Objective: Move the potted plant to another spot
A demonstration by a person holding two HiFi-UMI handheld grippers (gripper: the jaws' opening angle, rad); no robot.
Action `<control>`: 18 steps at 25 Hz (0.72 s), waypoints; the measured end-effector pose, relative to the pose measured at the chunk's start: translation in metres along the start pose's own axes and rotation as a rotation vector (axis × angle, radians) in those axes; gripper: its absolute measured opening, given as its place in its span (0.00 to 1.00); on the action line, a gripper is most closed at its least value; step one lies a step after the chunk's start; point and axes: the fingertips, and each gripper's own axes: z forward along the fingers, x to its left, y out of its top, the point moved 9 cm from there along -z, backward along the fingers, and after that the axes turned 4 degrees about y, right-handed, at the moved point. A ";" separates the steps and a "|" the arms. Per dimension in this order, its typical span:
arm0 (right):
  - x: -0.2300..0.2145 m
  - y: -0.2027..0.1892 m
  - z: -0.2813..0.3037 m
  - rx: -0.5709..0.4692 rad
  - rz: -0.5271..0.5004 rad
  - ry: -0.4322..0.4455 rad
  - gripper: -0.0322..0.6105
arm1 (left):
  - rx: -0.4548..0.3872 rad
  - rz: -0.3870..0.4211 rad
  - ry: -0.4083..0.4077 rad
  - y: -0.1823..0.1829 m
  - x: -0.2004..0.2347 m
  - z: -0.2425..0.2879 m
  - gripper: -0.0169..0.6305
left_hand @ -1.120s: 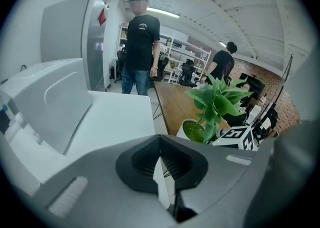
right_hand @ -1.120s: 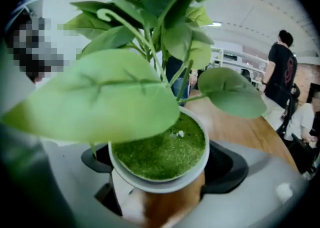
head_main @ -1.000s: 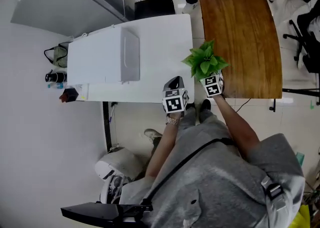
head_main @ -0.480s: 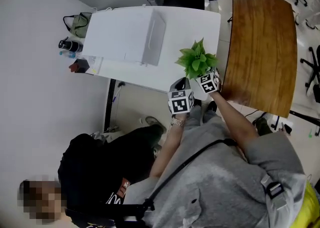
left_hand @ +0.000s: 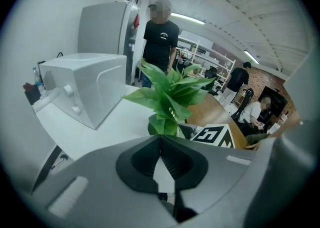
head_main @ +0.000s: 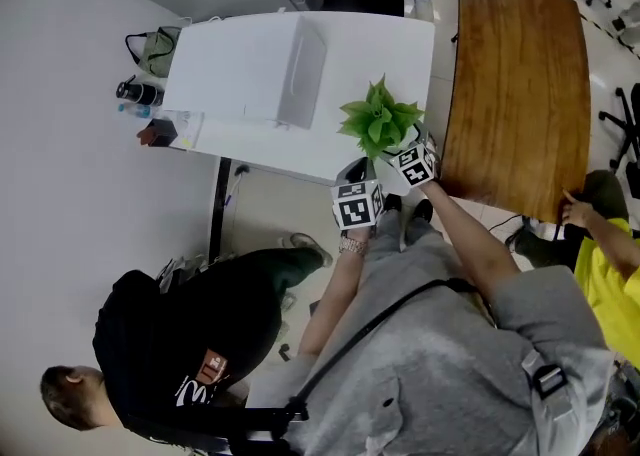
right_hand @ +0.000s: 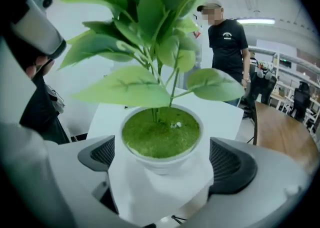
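Potted plant (right_hand: 161, 134) on white table (right_hand: 222, 114), between opening jaws of right tool (right_hand: 165, 164)

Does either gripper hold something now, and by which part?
Nothing is held. The jaws of the right gripper are opening around the potted plant, pads clear of its pot. The left gripper is shut and empty.

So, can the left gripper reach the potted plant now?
Probably yes: the potted plant stands just ahead of the left gripper with nothing between. But its jaws are together, and the right gripper, jaws opening, still-free pads either side, brackets it.
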 end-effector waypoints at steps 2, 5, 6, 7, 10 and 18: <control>-0.001 -0.007 -0.011 -0.003 0.024 -0.001 0.94 | 0.003 0.003 -0.019 -0.004 -0.008 0.001 0.05; -0.004 -0.024 -0.041 -0.009 0.061 -0.032 0.91 | 0.012 0.004 -0.047 -0.013 -0.023 0.000 0.05; -0.006 -0.028 -0.056 -0.029 0.073 -0.071 0.76 | 0.016 0.009 -0.053 -0.016 -0.029 -0.001 0.05; -0.008 -0.031 -0.073 -0.058 0.092 -0.122 0.53 | 0.022 0.019 -0.058 -0.018 -0.033 -0.002 0.05; -0.014 -0.037 -0.114 -0.151 0.194 -0.248 0.05 | 0.037 0.064 -0.081 -0.026 -0.048 -0.004 0.05; 0.019 -0.043 -0.192 -0.202 0.388 -0.330 0.05 | 0.029 0.194 -0.232 -0.054 -0.094 -0.034 0.05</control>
